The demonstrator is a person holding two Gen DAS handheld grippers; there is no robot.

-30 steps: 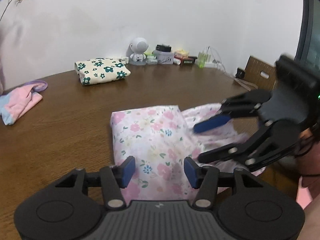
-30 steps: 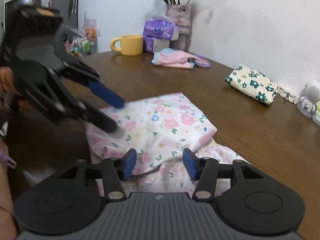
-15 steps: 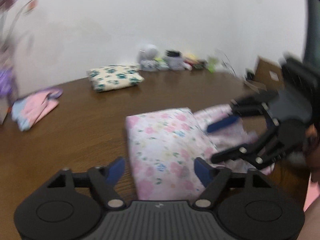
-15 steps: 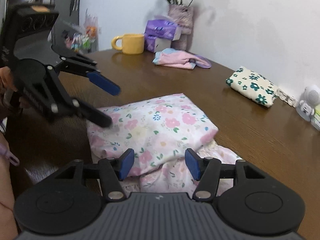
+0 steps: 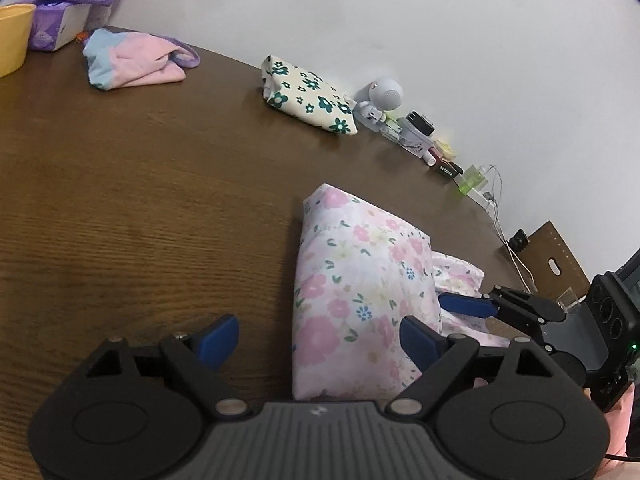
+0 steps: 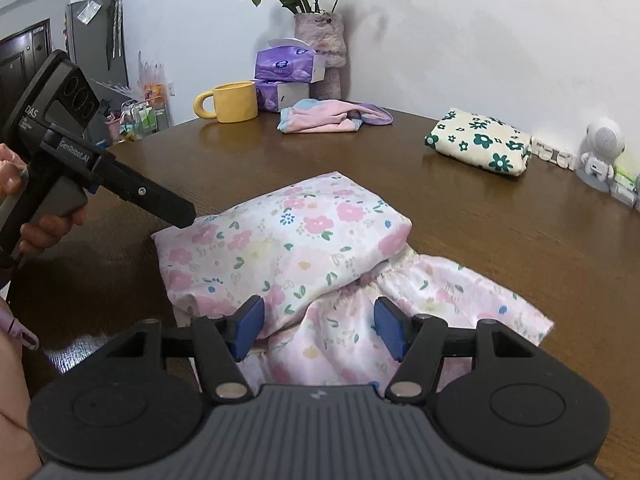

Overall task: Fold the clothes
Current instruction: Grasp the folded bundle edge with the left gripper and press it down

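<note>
Opening, both the left gripper and right gripper hover ungripped over the floral garment on the table.

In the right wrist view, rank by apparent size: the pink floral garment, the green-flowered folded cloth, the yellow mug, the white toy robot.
1. Pink floral garment, though nearest the camera.
2. Green-flowered folded cloth.
3. Yellow mug.
4. White toy robot, unsure against the mug, cut by the frame's edge.
</note>
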